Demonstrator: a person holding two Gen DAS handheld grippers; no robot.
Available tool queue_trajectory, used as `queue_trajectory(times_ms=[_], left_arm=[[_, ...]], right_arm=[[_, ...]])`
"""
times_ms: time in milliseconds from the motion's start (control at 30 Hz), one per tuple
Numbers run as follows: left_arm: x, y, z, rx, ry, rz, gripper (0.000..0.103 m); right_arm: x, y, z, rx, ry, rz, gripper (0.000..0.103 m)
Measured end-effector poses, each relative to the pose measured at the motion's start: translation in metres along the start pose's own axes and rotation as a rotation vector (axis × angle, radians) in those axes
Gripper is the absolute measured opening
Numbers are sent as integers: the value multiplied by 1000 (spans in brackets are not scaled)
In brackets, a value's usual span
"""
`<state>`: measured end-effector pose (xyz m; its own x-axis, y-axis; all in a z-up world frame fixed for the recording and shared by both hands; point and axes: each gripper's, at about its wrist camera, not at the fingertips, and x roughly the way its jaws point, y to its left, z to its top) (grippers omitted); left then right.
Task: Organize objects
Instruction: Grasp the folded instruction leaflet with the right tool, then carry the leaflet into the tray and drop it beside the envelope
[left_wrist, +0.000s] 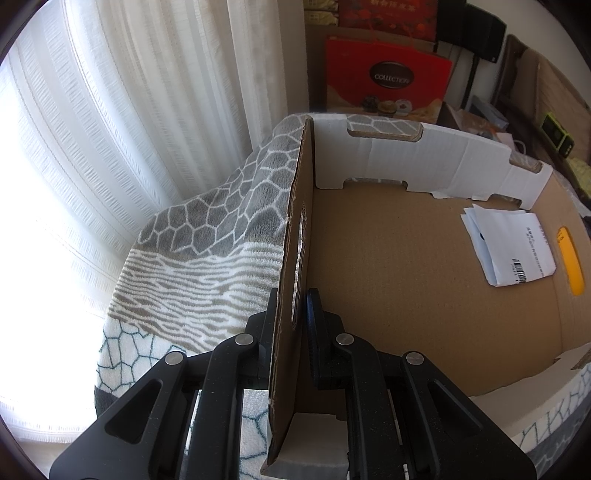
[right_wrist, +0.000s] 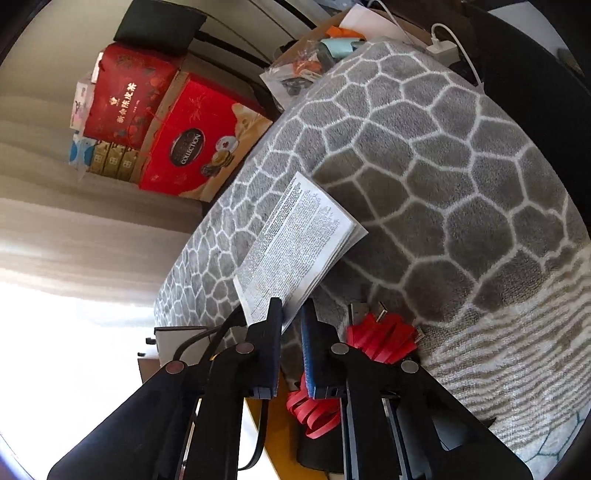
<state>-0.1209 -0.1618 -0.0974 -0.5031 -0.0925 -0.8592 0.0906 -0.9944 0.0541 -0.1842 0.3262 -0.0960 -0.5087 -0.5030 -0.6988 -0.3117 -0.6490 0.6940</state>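
My left gripper (left_wrist: 293, 295) is shut on the brown side wall (left_wrist: 291, 258) of an open cardboard box (left_wrist: 406, 280) that rests on a grey patterned blanket (left_wrist: 207, 236). Folded white papers (left_wrist: 509, 247) and a yellow item (left_wrist: 572, 266) lie inside the box at the right. My right gripper (right_wrist: 291, 308) is shut on the corner of a folded printed leaflet (right_wrist: 295, 247), held above the blanket (right_wrist: 424, 177). A coiled red flat cable (right_wrist: 384, 336) with USB plugs lies on the blanket just right of the right gripper.
Red gift boxes (left_wrist: 384, 81) stand stacked behind the cardboard box, also in the right wrist view (right_wrist: 192, 140). White curtains (left_wrist: 110, 129) hang at the left. A cluttered table with a white charger (right_wrist: 443, 48) and bags stands beyond the blanket.
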Motion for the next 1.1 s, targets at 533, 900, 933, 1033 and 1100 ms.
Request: queue_trajectory(times_ms=[533, 900, 933, 1033, 1100], left_arm=[[3, 2, 0, -8, 2, 0, 11], [4, 3, -2, -16, 2, -9, 11], [4, 3, -2, -16, 1, -11, 11], [4, 4, -2, -17, 1, -12, 11], [4, 4, -2, -17, 1, -12, 11]], right_arm=[[13, 89, -12, -431, -71, -283, 5], [30, 90, -8, -428, -100, -264, 2], [26, 89, -8, -422, -110, -256, 1], [11, 88, -7, -415, -143, -217, 1], [0, 91, -8, -421, -150, -193, 1]])
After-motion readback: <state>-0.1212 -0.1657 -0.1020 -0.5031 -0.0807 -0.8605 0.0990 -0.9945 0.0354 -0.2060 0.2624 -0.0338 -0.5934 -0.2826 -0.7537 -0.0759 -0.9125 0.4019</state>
